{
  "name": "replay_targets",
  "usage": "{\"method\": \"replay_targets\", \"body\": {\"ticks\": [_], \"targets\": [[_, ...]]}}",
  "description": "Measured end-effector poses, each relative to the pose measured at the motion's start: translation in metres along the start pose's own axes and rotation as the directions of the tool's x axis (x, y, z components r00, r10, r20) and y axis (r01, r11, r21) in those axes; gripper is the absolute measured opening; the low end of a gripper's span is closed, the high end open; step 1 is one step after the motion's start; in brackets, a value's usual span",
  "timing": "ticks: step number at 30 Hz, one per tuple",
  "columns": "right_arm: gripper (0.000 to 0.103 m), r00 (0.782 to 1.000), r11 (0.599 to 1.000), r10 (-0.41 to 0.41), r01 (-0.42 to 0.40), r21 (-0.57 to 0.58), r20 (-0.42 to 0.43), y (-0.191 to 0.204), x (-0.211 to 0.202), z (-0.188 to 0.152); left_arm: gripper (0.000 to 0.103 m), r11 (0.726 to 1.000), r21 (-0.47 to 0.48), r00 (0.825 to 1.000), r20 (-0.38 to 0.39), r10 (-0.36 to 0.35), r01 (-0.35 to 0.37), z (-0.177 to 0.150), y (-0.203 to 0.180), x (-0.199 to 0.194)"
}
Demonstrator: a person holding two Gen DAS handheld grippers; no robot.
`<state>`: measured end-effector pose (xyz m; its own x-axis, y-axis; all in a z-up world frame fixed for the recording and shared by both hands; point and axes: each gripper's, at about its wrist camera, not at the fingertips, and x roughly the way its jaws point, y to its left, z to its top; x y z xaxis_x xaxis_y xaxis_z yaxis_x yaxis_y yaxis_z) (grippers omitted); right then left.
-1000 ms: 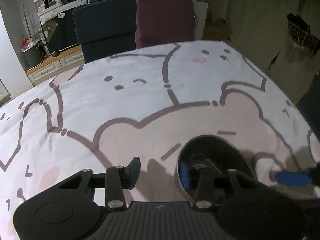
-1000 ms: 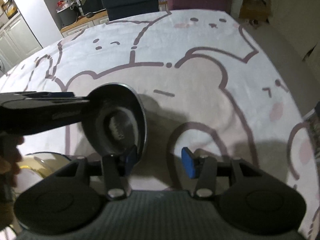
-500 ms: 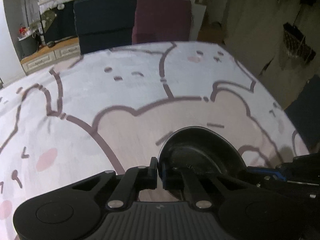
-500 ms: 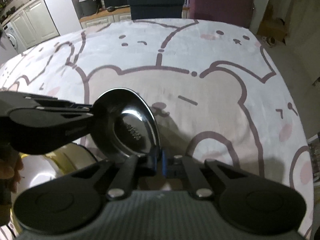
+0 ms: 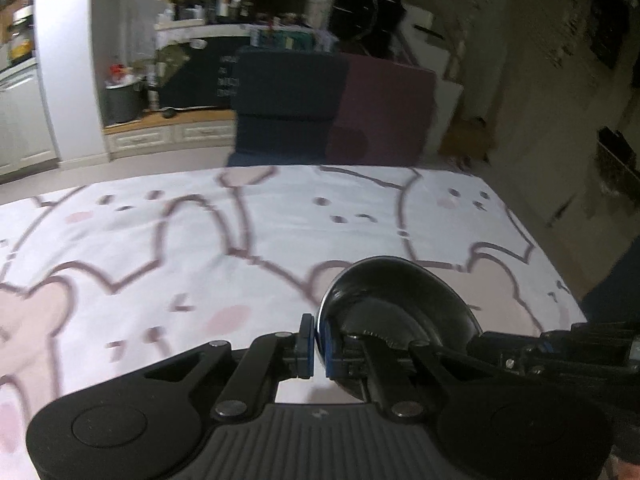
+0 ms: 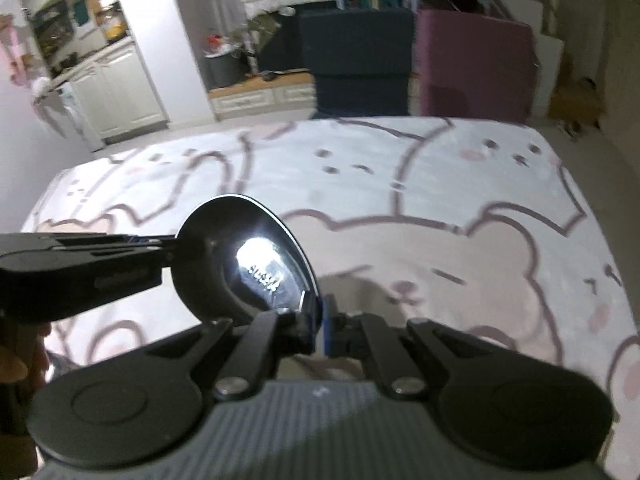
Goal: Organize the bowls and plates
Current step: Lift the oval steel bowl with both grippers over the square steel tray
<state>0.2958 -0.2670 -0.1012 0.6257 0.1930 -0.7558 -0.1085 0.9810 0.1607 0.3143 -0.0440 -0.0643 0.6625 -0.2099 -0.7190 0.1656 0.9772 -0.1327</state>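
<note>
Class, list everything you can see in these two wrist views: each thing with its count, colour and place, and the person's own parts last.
Metal bowl: one, dark shiny steel, held above the table, tilted, rim pinched from both sides.
Tablecloth: one, white with pink-and-brown cartoon bears, covering the table.
Chairs: two, one dark blue and one plum, side by side at the table's far edge.
Low cabinet: one, white with a wooden top, behind the table, left.
Bin: one, grey, on that cabinet.
Left tongs: black with blue pads, shut on the bowl's rim.
Right tongs: black with blue pads, shut on the opposite rim.
Hand: one, at the right view's left edge.
</note>
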Motion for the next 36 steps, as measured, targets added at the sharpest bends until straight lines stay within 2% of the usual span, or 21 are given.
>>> {"method": "replay_targets", "body": {"ticks": [10, 18, 23, 27, 36], "targets": [[0.003, 0.991, 0.983, 0.132, -0.129, -0.131, 0.016, 0.116, -0.01, -0.008, 0.006, 0.984, -0.126, 0.989, 0.057, 0.134, -0.126, -0.034, 0.093, -0.08], [0.003, 0.98, 0.95, 0.199, -0.195, -0.246, -0.008, 0.199, -0.009, -0.034, 0.006, 0.956, -0.188, 0.972, 0.03, 0.234, -0.224, -0.072, 0.152, -0.124], [0.003, 0.974, 0.924, 0.225, -0.224, -0.31, -0.035, 0.245, -0.008, -0.053, 0.006, 0.941, -0.181, 0.957, -0.014, 0.288, -0.286, -0.092, 0.179, -0.135], [0.004, 0.973, 0.9, 0.226, -0.23, -0.37, -0.054, 0.273, -0.007, -0.07, 0.006, 0.939, -0.153, 0.952, -0.053, 0.302, -0.307, -0.105, 0.19, -0.135], [0.006, 0.974, 0.883, 0.17, -0.219, -0.416, -0.151, 0.288, 0.005, -0.096, 0.006, 0.955, 0.008, 0.944, -0.143, 0.296, -0.298, -0.12, 0.18, -0.108]]}}
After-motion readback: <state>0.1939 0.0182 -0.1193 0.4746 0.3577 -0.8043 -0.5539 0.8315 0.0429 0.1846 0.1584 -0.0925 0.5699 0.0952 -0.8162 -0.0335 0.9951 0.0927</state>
